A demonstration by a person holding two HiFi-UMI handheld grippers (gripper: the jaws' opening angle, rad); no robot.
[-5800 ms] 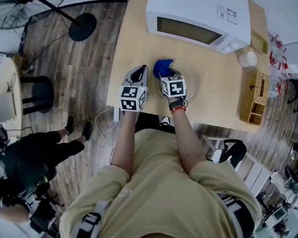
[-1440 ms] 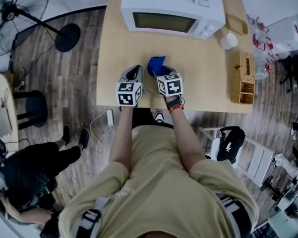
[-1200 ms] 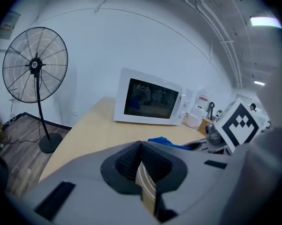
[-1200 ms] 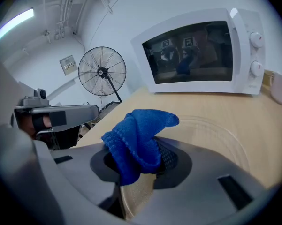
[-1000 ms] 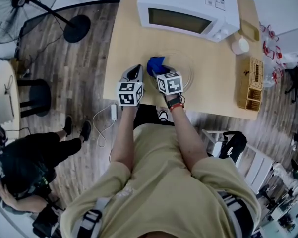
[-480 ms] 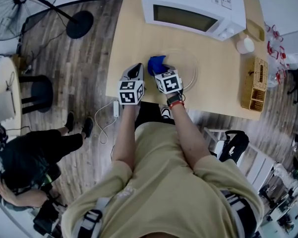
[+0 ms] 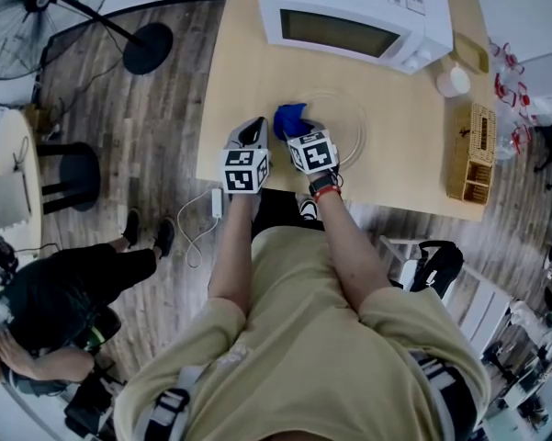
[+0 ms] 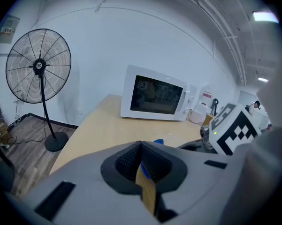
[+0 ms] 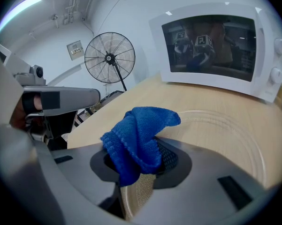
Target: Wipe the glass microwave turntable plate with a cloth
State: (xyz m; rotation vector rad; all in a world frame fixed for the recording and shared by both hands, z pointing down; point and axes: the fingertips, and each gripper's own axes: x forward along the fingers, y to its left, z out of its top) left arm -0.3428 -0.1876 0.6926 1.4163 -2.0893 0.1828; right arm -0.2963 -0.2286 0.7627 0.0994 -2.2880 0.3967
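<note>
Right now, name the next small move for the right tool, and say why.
Probably sweep the cloth rightward across the plate: the right tool is shut on the cloth at the plate's left rim, so most of the glass lies beyond it.

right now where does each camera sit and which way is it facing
Head view: on the person's head, looking down at the table; shows torso, both arms, left gripper and right gripper.
Left gripper view: on the left gripper, along its shut jaws toward the microwave; right gripper's cube at right.
Right gripper view: on the right gripper, over the blue cloth it clamps and the glass plate.
Shared: both gripper views show microwave and fan.
</note>
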